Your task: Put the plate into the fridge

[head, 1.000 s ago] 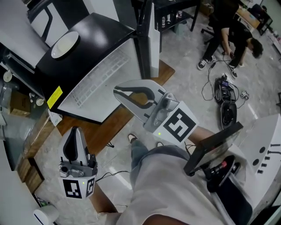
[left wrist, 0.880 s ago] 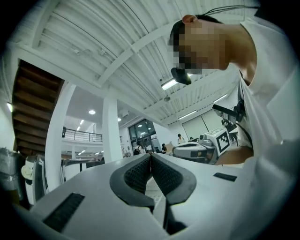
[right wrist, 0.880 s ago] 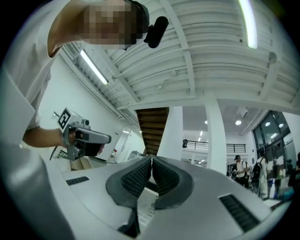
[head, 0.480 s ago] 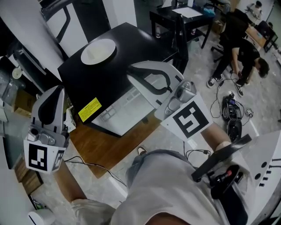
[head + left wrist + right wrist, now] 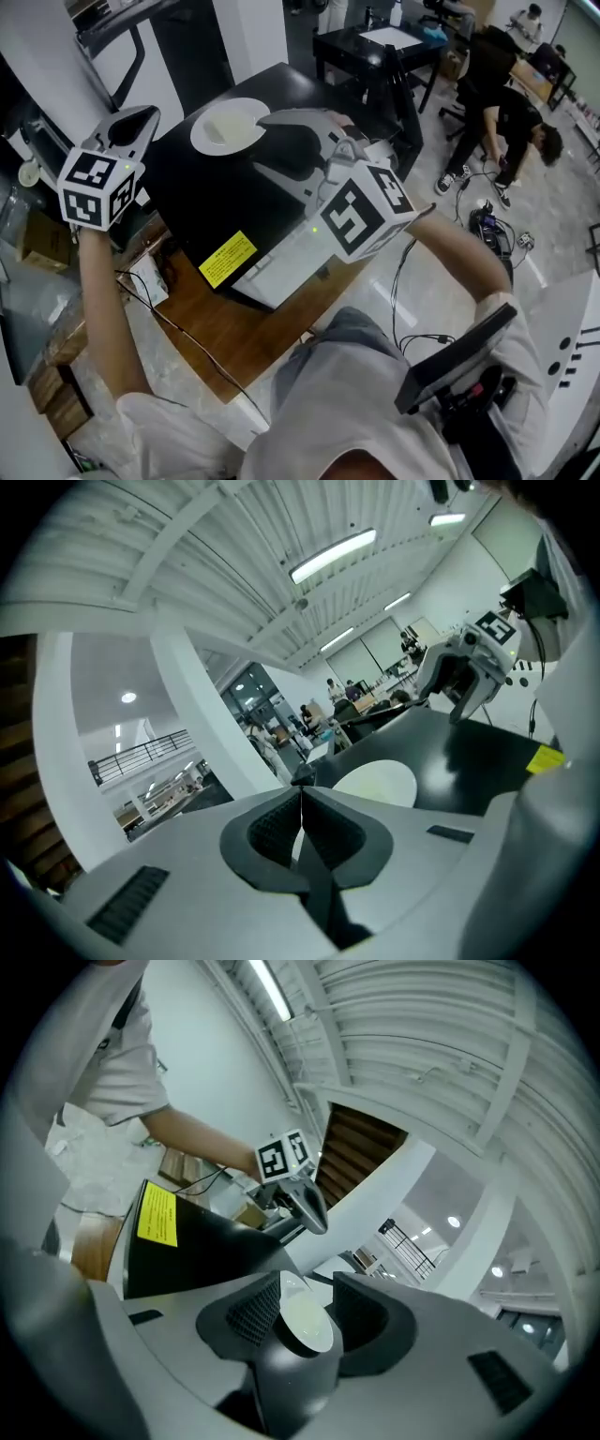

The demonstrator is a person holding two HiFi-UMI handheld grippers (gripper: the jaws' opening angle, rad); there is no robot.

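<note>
A white plate (image 5: pixel 225 127) lies on the black top of the small fridge (image 5: pixel 187 202). My right gripper (image 5: pixel 260 142) points at the plate's right edge. Its jaws have just been opening and stand open. In the right gripper view the plate (image 5: pixel 306 1324) shows in the gap between the pads of the right gripper (image 5: pixel 307 1305), and they do not press on it. My left gripper (image 5: pixel 139 119) is raised left of the fridge, apart from the plate, with nothing in it. The left gripper (image 5: pixel 302 825) shows shut in its own view, with the plate (image 5: pixel 375 782) beyond it.
A yellow label (image 5: pixel 228 258) marks the fridge's side, with a white ribbed panel (image 5: pixel 286 267) below it. The fridge stands on a wooden platform (image 5: pixel 220 323). A person (image 5: pixel 511 89) bends over at the right near cables (image 5: pixel 487 225). A black desk (image 5: pixel 370 47) stands behind.
Both grippers have risen from beside the fridge to the level of its top. The right one has swung toward the plate and opened its jaws. The left one has moved up and away.
</note>
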